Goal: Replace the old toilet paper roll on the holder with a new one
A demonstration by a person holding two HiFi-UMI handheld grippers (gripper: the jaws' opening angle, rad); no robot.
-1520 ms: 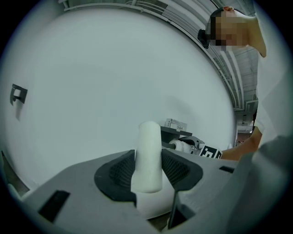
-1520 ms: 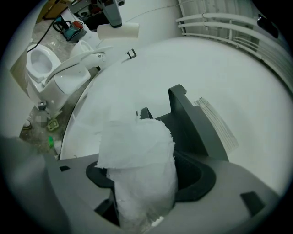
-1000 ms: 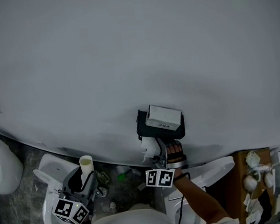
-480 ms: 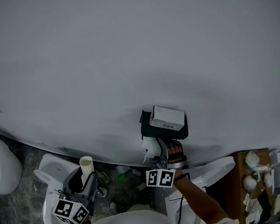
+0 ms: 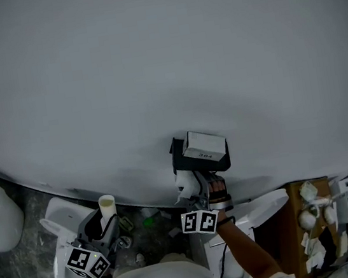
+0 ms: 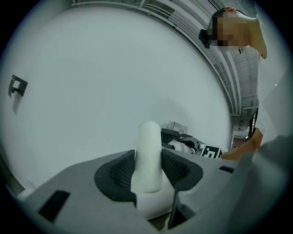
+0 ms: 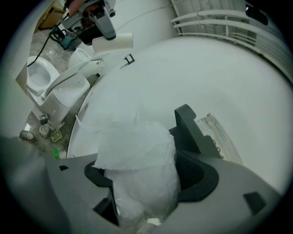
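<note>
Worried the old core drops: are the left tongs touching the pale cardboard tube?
Touching. Left gripper view: left tongs press dark pads against the pale cardboard tube.

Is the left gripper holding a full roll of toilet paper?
No, the left gripper has its jaws clamped on a bare tube with no paper wound on it.

Head view. Wall [image 5: 162, 53] closes the whole upper frame; no passage there. Holder [image 5: 200, 153] juts from it at centre, with the wrapped roll [image 5: 184, 182] crowding just beneath. Open floor [image 5: 150, 236] at lower centre, littered, lies between left toilet [image 5: 59, 215] and right toilet [image 5: 261, 209]. Wooden shelf [image 5: 299, 220] blocks lower right.
</note>
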